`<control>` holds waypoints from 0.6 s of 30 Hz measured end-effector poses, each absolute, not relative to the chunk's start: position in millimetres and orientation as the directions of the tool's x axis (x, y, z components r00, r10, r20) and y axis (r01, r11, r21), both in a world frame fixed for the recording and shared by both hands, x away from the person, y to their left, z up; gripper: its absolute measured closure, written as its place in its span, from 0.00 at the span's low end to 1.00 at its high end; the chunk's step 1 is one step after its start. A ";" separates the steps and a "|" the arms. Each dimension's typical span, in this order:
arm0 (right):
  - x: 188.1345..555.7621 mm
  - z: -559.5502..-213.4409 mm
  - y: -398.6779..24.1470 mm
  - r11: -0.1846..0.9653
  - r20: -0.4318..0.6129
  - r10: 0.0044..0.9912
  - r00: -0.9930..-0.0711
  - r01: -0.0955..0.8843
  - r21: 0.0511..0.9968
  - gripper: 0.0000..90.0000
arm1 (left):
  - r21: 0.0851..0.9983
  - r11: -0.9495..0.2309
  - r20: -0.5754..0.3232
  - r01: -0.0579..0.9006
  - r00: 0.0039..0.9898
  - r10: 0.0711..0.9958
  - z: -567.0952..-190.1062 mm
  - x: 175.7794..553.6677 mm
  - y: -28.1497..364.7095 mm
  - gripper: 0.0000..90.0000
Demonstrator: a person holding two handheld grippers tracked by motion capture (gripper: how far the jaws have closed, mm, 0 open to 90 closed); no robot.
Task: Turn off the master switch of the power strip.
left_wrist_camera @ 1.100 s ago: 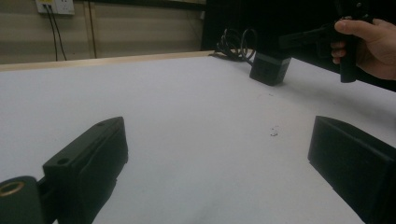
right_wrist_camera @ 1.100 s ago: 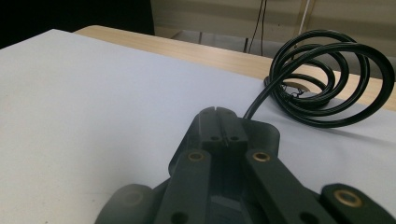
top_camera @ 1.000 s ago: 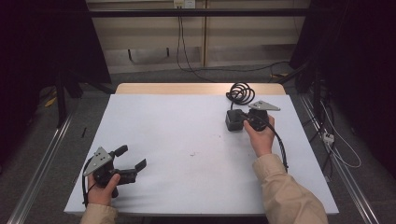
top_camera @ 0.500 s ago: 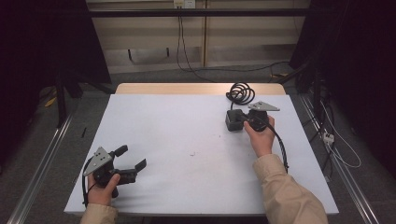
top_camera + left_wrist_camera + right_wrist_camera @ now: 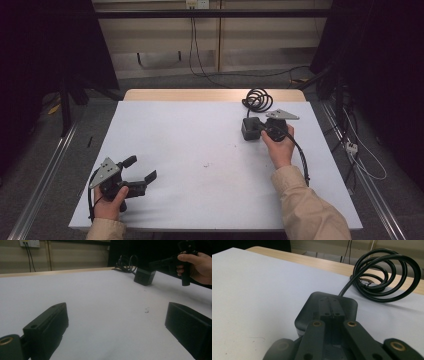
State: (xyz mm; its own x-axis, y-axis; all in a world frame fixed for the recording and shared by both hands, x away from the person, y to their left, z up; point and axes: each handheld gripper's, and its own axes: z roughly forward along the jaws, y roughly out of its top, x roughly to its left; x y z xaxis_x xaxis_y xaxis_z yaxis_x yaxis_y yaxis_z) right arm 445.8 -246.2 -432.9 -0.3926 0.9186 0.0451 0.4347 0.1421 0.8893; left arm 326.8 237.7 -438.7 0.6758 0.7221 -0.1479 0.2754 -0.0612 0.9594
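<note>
A black power adapter lies at the far right of the white table, and its black cable sits coiled just behind it. My right gripper points left with its jaws shut, and their tips rest over the adapter's top. In the right gripper view the two jaws lie side by side, with the coil beyond. My left gripper rests near the front left corner. Its jaws stand wide open with only bare table between them. It faces the adapter across the table.
A strip of wooden tabletop shows along the far edge. A small dark speck marks the sheet near the middle. Cables run over the floor behind and to the right of the table. Metal rails flank both sides.
</note>
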 end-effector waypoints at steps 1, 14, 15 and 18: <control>445.7 -433.3 -246.1 0.143 0.045 0.918 -0.393 0.436 0.888 1.00 | 0.959 -0.061 -0.148 0.275 0.676 0.722 -438.7 326.8 237.7 0.05; 444.8 -433.3 -242.9 0.174 0.011 0.918 -0.396 0.427 0.888 1.00 | 0.959 -0.063 -0.147 0.276 0.675 0.723 -438.6 326.3 237.7 0.05; 444.8 -433.2 -242.6 0.180 0.005 0.917 -0.399 0.424 0.887 1.00 | 0.959 -0.059 -0.150 0.277 0.673 0.724 -438.7 326.1 237.4 0.05; 444.8 -433.1 -242.3 0.184 0.001 0.917 -0.399 0.425 0.887 1.00 | 0.960 -0.060 -0.148 0.275 0.675 0.723 -438.5 326.0 237.4 0.05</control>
